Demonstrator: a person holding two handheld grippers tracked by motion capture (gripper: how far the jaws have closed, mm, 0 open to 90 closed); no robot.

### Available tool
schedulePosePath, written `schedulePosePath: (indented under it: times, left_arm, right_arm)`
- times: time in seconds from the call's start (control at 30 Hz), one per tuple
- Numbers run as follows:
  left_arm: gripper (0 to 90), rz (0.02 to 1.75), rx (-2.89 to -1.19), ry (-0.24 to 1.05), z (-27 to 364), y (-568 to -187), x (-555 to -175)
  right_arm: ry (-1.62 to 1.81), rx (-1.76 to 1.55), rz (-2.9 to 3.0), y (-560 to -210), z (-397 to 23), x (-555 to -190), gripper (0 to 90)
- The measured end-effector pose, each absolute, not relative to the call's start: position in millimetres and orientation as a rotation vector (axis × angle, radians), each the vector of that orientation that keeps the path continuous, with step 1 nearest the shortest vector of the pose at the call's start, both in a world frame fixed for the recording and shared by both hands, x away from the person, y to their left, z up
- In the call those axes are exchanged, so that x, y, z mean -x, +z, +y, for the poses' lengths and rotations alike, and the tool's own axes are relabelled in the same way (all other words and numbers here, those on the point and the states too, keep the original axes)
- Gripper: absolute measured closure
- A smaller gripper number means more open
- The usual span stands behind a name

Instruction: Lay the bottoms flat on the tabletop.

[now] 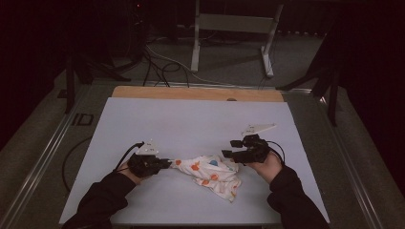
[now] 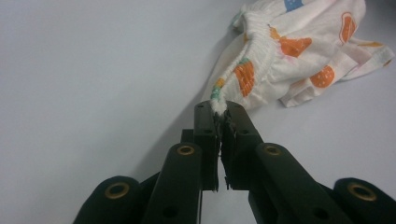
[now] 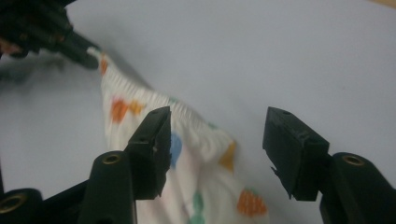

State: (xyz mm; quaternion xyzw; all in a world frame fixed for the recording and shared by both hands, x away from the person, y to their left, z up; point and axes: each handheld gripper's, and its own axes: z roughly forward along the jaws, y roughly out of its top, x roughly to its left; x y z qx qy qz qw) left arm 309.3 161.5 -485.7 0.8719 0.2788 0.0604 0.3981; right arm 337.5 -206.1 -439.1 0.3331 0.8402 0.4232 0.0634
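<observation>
A small white garment (image 1: 210, 174) printed with orange and blue shapes lies crumpled on the white table top (image 1: 191, 124), near its front edge. My left gripper (image 1: 167, 163) is shut on the garment's elastic hem (image 2: 219, 103) at its left end, pulling the cloth into a narrow strip. My right gripper (image 1: 228, 149) hovers at the garment's right side with its jaws wide open. In the right gripper view the gathered hem (image 3: 187, 112) runs between and just beyond my open jaws, and the left gripper (image 3: 79, 51) pinches the far end.
The table's wooden back edge (image 1: 196, 93) lies beyond the white top. Cables (image 1: 157, 67) and a white metal stand (image 1: 234, 28) are on the floor behind it. A metal rail (image 1: 43, 157) runs along the left side.
</observation>
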Motion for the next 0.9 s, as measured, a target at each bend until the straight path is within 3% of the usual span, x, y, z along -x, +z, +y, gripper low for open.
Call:
schedulePosePath:
  times: [0.13, 0.57, 0.8, 0.9]
  left_arm:
    - [85.7, 0.703, -2.204, 0.155, 161.5, -484.9, -308.6]
    - [85.7, 0.698, -2.204, 0.149, 161.7, -485.8, -307.5]
    - [85.7, 0.694, -2.216, 0.145, 160.9, -488.2, -306.9]
    - [85.7, 0.703, -2.209, 0.144, 162.3, -488.0, -306.2]
  right_arm:
    - [1.289, -0.999, 2.561, -440.5, -193.2, -347.6, 45.9]
    - [1.020, -0.980, 2.793, -493.9, -149.0, -352.9, 51.4]
    - [1.014, -0.999, 2.794, -502.0, -160.4, -347.9, 51.9]
    - [1.040, -1.005, 2.787, -498.1, -164.8, -350.4, 56.0]
